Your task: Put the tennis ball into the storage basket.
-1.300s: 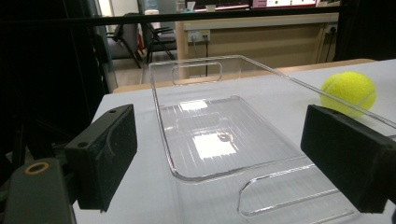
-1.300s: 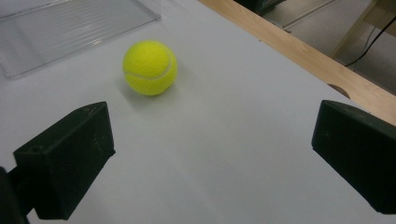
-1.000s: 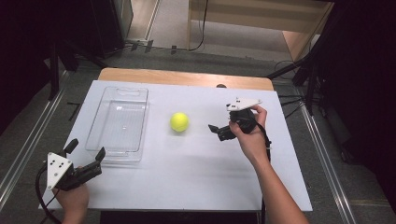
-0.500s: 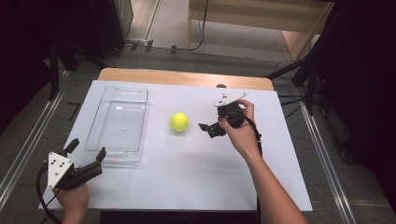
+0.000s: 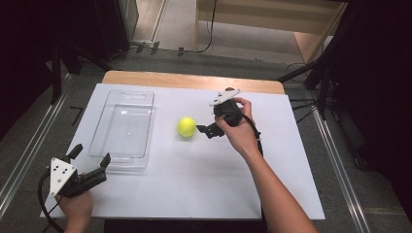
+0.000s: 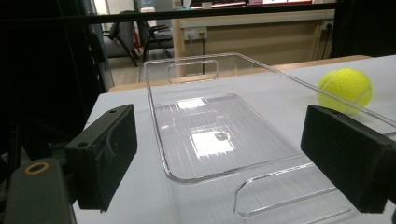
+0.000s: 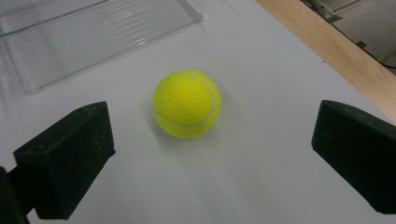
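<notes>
The tennis ball point(image 5: 186, 126) lies loose on the white surface point(image 5: 204, 184), between the clear plastic tray point(image 5: 124, 127) and the right gripper point(image 5: 204, 130), whose jaws are spread wide just beside it. A ball rolls easily: if one jaw nudges it first, it could skitter toward the tray or off the surface. The left gripper point(image 5: 90, 160), also spread and holding nothing, rests near the tray's near corner.
</notes>
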Motion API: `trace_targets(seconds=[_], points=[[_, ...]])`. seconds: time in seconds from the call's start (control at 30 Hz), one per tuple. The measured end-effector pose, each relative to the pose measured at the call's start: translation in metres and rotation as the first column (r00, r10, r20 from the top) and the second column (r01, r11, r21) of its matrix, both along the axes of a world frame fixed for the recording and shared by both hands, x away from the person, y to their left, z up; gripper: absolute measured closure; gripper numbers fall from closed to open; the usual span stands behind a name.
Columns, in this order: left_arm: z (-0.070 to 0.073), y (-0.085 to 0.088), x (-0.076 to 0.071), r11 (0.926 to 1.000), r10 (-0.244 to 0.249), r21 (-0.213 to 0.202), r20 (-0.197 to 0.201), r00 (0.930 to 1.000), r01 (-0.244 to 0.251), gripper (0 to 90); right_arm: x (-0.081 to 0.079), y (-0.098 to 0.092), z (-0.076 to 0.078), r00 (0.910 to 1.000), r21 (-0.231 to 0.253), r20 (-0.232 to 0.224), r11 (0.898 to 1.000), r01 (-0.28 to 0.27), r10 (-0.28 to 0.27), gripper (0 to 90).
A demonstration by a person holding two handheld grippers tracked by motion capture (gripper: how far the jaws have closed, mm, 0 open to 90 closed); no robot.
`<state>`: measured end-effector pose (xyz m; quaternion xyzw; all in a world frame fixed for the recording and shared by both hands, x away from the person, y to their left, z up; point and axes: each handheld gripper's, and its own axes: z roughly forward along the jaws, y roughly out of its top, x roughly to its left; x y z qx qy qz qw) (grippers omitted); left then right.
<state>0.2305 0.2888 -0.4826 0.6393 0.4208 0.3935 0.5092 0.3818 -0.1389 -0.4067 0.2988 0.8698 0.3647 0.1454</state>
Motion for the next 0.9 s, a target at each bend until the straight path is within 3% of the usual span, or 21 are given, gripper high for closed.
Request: trace_targets(seconds=[0.4, 0.9], points=[[0.0, 0.0, 0.0, 1.0, -0.004, 0.0, 0.001, 1.0, 0.004, 11.3, 0.016, 0.021, -0.004, 0.998, -0.043, -0.055, 0.999, -0.033, 0.031, 0.0], [0.0, 0.0, 0.0, 1.0, -0.004, -0.001, 0.001, 1.0, 0.004, 11.3, 0.037, 0.044, -0.021, 0.9846, -0.103, -0.157, 0.99, -0.094, 0.078, 0.0]])
